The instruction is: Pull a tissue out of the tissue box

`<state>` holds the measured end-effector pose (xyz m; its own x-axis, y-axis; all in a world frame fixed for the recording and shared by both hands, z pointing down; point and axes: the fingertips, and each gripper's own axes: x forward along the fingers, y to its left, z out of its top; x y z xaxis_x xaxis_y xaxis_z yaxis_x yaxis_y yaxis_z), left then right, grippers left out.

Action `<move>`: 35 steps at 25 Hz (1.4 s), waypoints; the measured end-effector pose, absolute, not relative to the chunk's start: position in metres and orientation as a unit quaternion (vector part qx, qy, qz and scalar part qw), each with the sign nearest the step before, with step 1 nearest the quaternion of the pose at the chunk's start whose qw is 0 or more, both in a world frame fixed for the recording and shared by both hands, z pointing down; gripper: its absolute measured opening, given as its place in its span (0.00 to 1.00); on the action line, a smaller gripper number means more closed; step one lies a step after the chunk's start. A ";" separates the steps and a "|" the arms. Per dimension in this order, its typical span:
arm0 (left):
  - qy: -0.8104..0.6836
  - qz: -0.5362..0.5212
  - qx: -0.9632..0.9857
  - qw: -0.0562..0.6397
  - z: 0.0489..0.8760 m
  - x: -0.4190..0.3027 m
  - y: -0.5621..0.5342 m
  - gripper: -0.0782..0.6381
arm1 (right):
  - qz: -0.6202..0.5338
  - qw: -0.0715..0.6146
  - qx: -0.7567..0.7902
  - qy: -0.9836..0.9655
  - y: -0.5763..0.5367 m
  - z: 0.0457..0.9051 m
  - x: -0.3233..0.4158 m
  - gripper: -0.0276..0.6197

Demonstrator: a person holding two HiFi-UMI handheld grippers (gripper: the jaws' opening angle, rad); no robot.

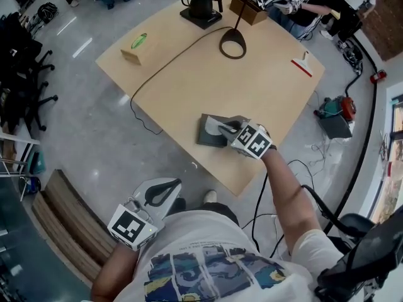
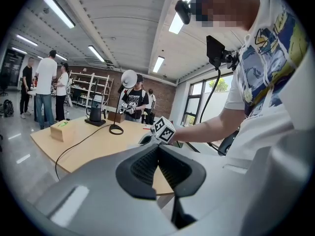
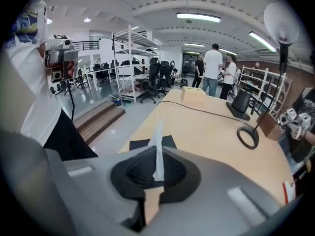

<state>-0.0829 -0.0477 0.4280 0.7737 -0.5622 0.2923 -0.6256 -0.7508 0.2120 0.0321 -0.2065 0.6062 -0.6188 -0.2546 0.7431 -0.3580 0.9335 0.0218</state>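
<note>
With the right tool [image 3: 157, 160] clamped on the tissue's [image 3: 159, 134] thin tip and the closed, empty left tool [image 2: 158, 149] well apart from the dark tissue box [image 1: 209, 133], the unsteadied box may lift or the tissue may tear.

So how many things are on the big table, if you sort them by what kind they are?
Boxes: 3 (dark tissue box, light wooden box, brown box)
Kettles: 1 (black kettle)
Lamps: 1 (black lamp)
Scrapers: 1 (red-and-white scraper)
Total: 6
</note>
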 end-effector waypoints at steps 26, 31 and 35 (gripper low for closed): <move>-0.301 0.110 0.937 0.138 0.424 -0.077 -0.040 0.12 | 0.021 0.386 0.227 -0.894 -0.225 0.548 0.047 0.05; -0.296 0.112 0.939 0.135 0.423 -0.077 -0.038 0.12 | 0.015 0.378 0.238 -0.895 -0.227 0.534 0.048 0.05; -0.293 0.110 0.941 0.132 0.421 -0.077 -0.038 0.12 | 0.004 0.373 0.244 -0.895 -0.229 0.521 0.047 0.05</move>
